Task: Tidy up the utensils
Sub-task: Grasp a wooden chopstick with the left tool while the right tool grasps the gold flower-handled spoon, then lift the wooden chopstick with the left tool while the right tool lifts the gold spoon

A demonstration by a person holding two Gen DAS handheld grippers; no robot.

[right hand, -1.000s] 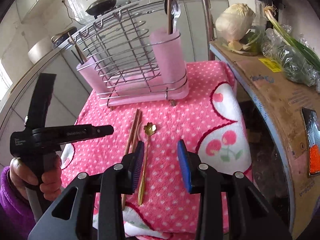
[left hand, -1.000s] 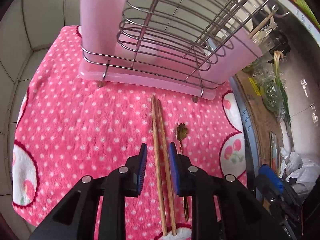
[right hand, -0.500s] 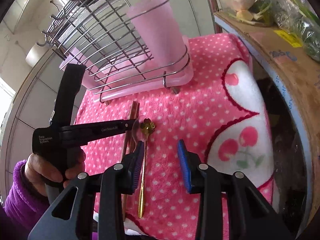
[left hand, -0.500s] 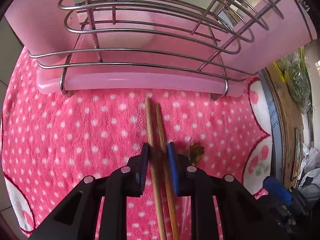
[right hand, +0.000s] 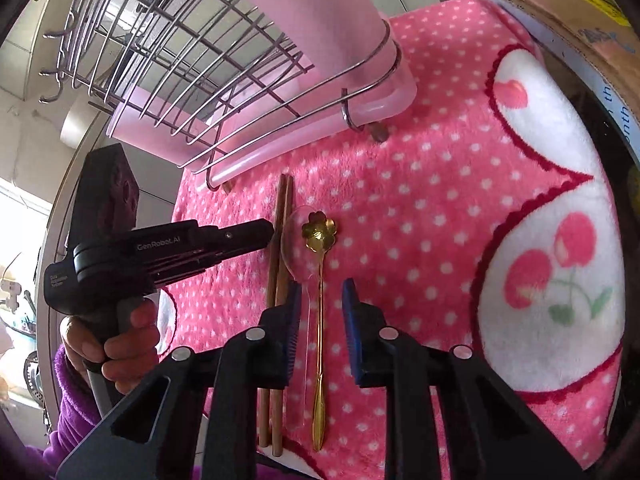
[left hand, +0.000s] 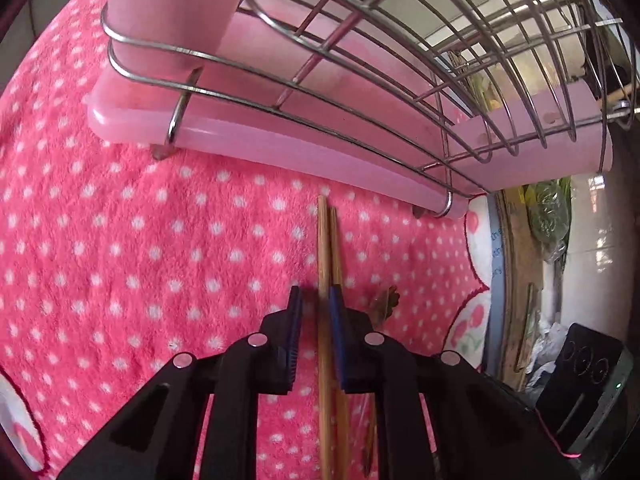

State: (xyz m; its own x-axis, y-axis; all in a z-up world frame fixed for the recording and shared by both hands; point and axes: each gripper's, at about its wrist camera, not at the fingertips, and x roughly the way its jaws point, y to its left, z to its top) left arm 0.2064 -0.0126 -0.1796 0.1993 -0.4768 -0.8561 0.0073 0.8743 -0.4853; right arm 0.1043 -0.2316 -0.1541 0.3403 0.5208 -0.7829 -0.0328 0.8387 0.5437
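Two wooden chopsticks (left hand: 327, 248) lie side by side on the pink dotted towel (left hand: 140, 240), pointing at the wire rack (left hand: 360, 92) with its pink tray and cup. My left gripper (left hand: 316, 304) is down on the towel with its jaws around the chopsticks; a gap shows beside the left pad. In the right wrist view the chopsticks (right hand: 280, 232), a clear plastic spoon (right hand: 296, 240) and a gold flower-bowl spoon (right hand: 320, 248) lie together. My right gripper (right hand: 320, 300) is open, low over both spoon handles. The left gripper (right hand: 256, 236) reaches in from the left.
The pink utensil cup (right hand: 320, 12) stands at the rack's right end. A wooden board edge (right hand: 560, 12) and bagged greens (left hand: 548, 216) lie to the right of the towel. A tiled wall is on the left.
Both grippers moved forward and down toward the utensils. The left jaws narrowed around the chopsticks. The right gripper now straddles the spoon handles.
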